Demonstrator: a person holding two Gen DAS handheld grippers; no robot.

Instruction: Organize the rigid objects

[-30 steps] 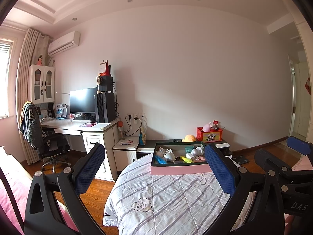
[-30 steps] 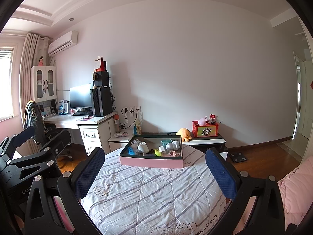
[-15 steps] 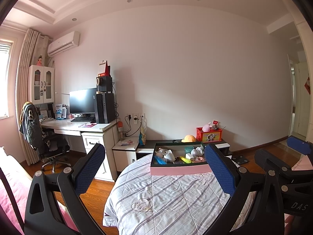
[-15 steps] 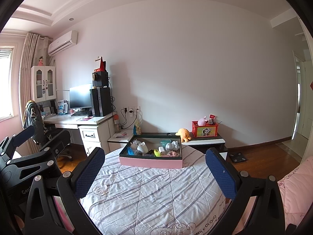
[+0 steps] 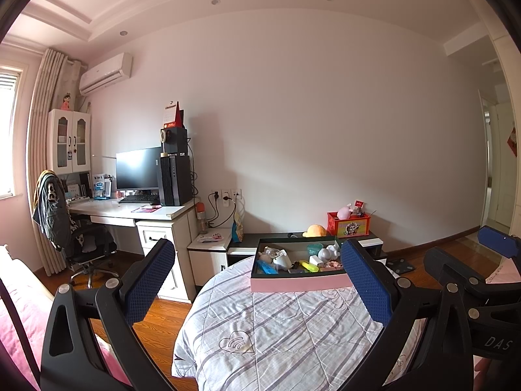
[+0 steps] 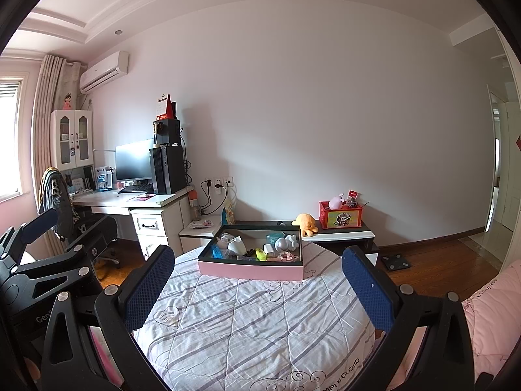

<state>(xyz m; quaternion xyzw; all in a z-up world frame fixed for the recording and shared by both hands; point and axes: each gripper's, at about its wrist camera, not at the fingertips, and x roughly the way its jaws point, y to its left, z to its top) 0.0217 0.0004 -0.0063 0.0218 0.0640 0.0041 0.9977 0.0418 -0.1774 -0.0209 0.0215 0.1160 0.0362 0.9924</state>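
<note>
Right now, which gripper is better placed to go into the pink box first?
Right, marginally. The right gripper has the pink box nearly centred between its open fingers. From the left gripper the box sits off to the right, partly behind a finger. Both are open, empty and well short.

The box (image 6: 250, 268) is pink outside and dark inside, on a bed quilt (image 6: 254, 322) of white crossed with grey and lilac stripes. Each gripper (image 5: 257, 285) (image 6: 257, 288) is black with blue textured pads. In the box lie a yellow-green piece (image 6: 260, 254), a silver one (image 6: 282, 245), a white one (image 6: 237, 246) and something blue, perhaps plastic (image 6: 216, 251). Behind sit an orange plush (image 6: 305, 222) and a red crate (image 6: 340, 216). The floor (image 6: 433, 267) is reddish-brown wood.
</note>
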